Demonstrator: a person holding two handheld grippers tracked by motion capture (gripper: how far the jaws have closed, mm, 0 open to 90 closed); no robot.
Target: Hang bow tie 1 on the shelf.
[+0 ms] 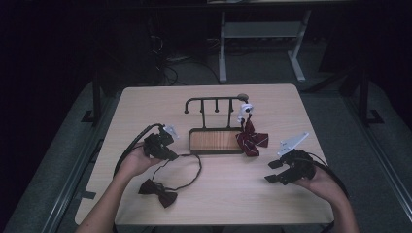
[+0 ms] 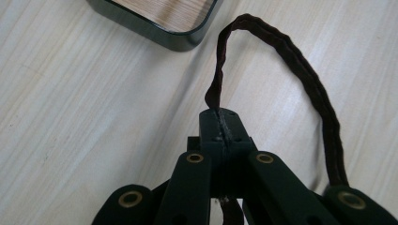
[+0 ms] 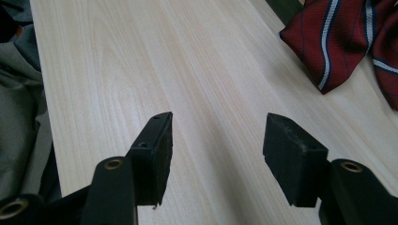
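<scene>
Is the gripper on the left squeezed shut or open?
Shut. The left gripper has its jaws pressed together, pinching the dark strap of the brown bow tie.

The strap looks like matt brown cloth, the table pale smooth wood grain.

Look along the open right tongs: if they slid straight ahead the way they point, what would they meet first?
Mostly bare pale wooden table lies ahead of the right tongs. The dark red striped fabric bow tie sits off to the right of that line, so they would probably pass beside it, though depth is hard to judge.
</scene>
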